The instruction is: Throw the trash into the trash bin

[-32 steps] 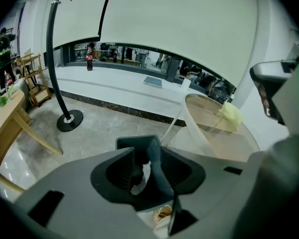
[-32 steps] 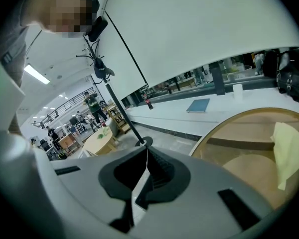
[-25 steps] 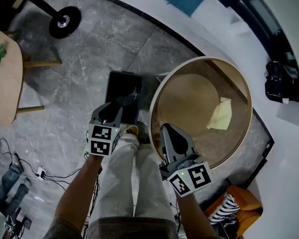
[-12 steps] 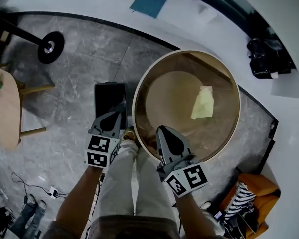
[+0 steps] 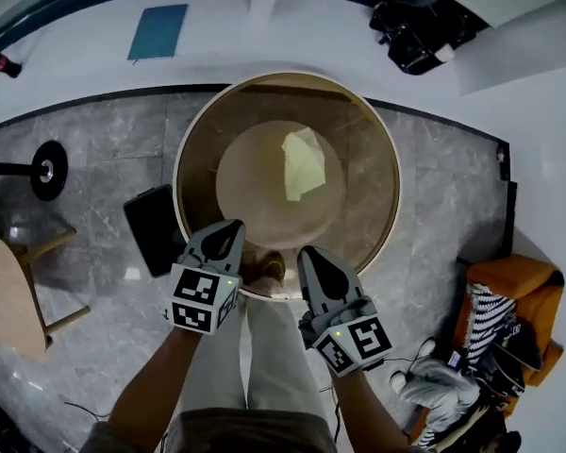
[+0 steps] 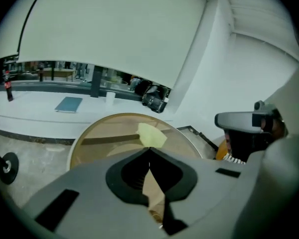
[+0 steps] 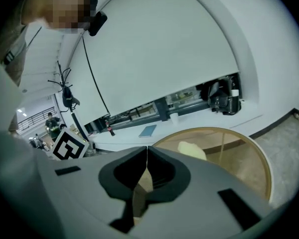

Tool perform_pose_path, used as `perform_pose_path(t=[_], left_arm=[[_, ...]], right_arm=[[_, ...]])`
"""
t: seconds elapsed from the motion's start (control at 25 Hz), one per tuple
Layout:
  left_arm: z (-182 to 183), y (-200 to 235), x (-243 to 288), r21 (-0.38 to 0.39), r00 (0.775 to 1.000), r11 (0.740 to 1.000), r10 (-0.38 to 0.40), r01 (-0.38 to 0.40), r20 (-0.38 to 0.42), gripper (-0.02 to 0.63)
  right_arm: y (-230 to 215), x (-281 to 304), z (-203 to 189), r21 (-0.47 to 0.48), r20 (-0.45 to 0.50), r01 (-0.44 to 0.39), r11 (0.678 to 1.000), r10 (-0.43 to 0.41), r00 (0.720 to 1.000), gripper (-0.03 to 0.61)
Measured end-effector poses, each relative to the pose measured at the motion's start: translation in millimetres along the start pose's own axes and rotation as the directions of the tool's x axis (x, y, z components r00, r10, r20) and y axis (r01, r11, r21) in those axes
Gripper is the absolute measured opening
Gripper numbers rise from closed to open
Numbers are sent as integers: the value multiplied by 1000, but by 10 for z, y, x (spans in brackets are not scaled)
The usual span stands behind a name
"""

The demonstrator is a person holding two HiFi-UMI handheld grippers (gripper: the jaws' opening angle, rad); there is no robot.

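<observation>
A crumpled yellow paper (image 5: 304, 163) lies on the round glass-topped table (image 5: 184, 154) with a wooden rim, right of its middle. Both gripper views show the paper too, the left (image 6: 150, 133) and the right (image 7: 192, 150), just beyond the jaw tips. My left gripper (image 5: 234, 226) hovers at the table's near rim, shut and empty, and the left gripper view (image 6: 149, 148) shows its tips touching. My right gripper (image 5: 308, 253) is beside it at the same rim, shut with nothing held (image 7: 147, 147). A black rectangular trash bin (image 5: 154, 226) stands on the floor left of the table.
A blue pad (image 5: 158, 31) and a black device (image 5: 420, 17) lie on the white ledge behind the table. A round black stand base (image 5: 47, 170) and a wooden table (image 5: 0, 300) are at left. An orange bag with striped cloth (image 5: 495, 300) is at right.
Both grippers have swung from beside the black bin to the table's near rim, and the left one has risen. The left jaws have closed. The bin now lies to their left.
</observation>
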State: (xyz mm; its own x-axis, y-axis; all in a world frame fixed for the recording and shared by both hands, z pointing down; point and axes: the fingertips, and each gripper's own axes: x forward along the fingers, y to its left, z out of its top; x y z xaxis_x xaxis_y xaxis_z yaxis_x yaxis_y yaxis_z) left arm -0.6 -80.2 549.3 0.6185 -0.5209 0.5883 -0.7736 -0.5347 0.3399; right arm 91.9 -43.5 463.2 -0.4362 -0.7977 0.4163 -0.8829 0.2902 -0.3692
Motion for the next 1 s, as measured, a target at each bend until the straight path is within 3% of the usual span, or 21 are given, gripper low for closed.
perform_pose_path(t=[0.16,0.32,0.6,0.76,0.88,1.0], left_arm=[[165,-521,353,48,997,996,-81,81,-9,20],[226,-819,589,62,995,993,-99,101,-31,20],[253,-1027,816,102,993,990,-95,102,-72,21],[289,-983,920,87,995,993,-71,77,-71,29],[308,-904,1011,61,996,997,-46,50,-72,173],[337,-804,1135,40,997,999,-19,22,-76,247]], right_arm=[[-421,-360,-27,50,34,95,994,-97,995,20],[-703,-634,-61,99,62,157,983,-164,985,20],[-932,-829,-77,147,80,194,970,-207,975,20],[-1012,-797,-61,153,79,190,970,-204,976,20],[-1064,-738,-39,156,73,184,970,-197,978,20],[-1124,-658,-14,158,63,178,971,-190,980,20]])
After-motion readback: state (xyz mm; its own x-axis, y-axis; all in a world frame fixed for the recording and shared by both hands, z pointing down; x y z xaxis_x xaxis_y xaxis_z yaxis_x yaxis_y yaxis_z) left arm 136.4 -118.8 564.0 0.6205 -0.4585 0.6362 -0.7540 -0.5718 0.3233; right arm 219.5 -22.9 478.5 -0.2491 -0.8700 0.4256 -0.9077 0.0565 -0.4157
